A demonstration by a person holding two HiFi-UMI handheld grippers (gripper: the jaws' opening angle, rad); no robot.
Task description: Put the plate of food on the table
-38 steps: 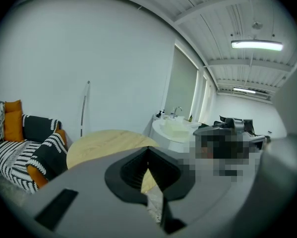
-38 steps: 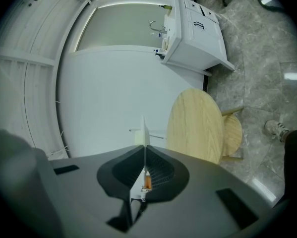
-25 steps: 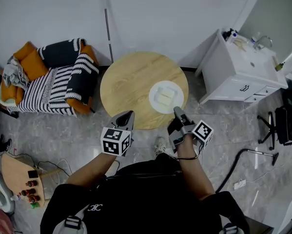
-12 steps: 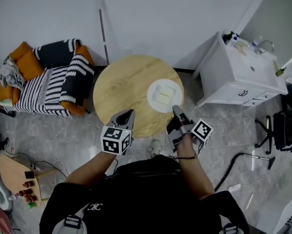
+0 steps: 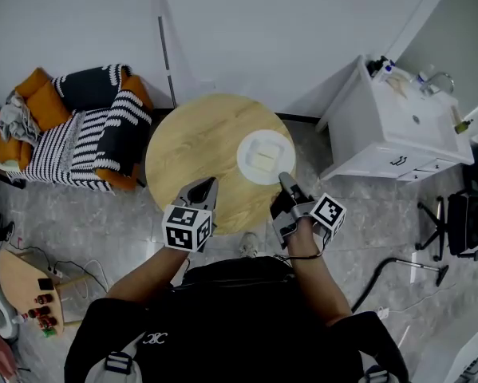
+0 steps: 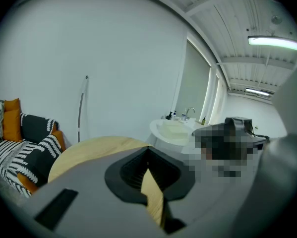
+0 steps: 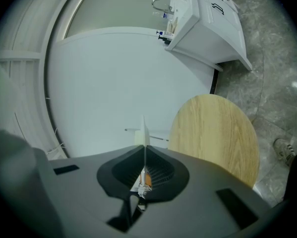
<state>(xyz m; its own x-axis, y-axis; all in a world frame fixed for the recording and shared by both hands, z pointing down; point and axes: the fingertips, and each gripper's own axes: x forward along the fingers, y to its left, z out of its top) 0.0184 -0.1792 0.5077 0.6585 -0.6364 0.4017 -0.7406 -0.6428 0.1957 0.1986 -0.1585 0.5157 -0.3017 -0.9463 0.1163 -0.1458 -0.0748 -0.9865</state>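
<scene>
The white plate carries pale yellow food and hangs over the right part of the round wooden table. My right gripper is shut on the plate's near rim. In the right gripper view the plate shows edge-on as a thin white line between the jaws, with the table to the right. I cannot tell whether the plate rests on the wood. My left gripper is shut on nothing over the table's near edge. From its own view the plate lies right of the table.
A striped armchair with orange cushions stands left of the table. A white sink cabinet stands to the right, a black chair beyond it. A hose lies on the floor. A thin pole leans on the wall.
The table and armchair have slid left in the head view, so the plate now sits nearer the table's right rim. Both grippers keep about the same places and grip.
</scene>
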